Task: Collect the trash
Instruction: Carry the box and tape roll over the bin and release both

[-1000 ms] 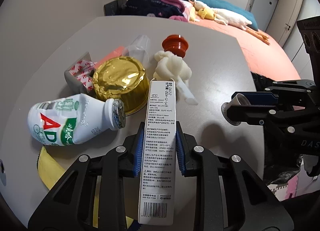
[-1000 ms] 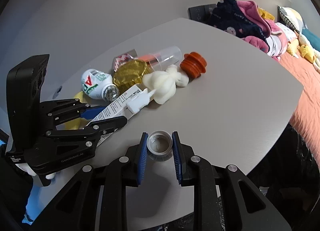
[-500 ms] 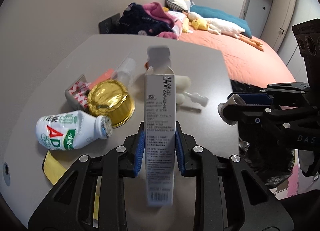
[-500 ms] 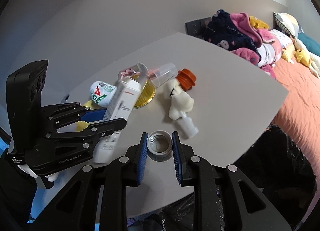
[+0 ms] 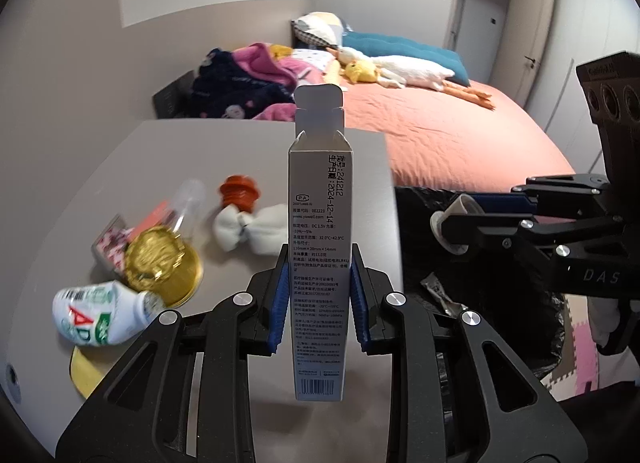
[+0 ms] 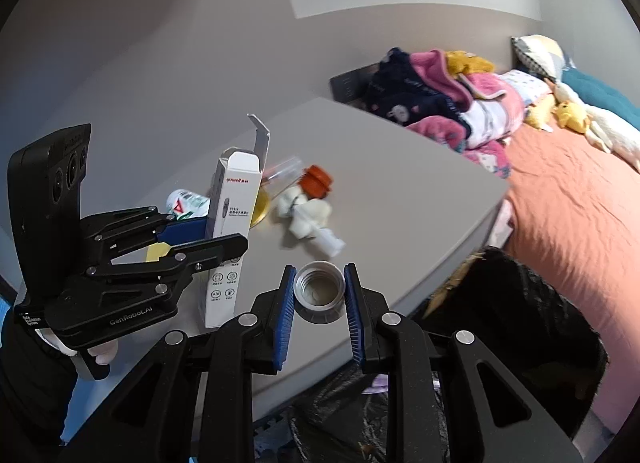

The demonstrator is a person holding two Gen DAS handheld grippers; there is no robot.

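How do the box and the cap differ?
The thermometer box is tall and rectangular; the bottle cap is short and round. The box's top flap stands open; the cap's threaded hollow faces the camera. Box sits in the left gripper, cap in the right gripper. Both are clamped.

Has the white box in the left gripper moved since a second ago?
Yes. The box lay low by the gold lid; now it stands lifted off the table.

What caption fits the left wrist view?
Left gripper holds an open carton upright above the table; right gripper carries a cap.
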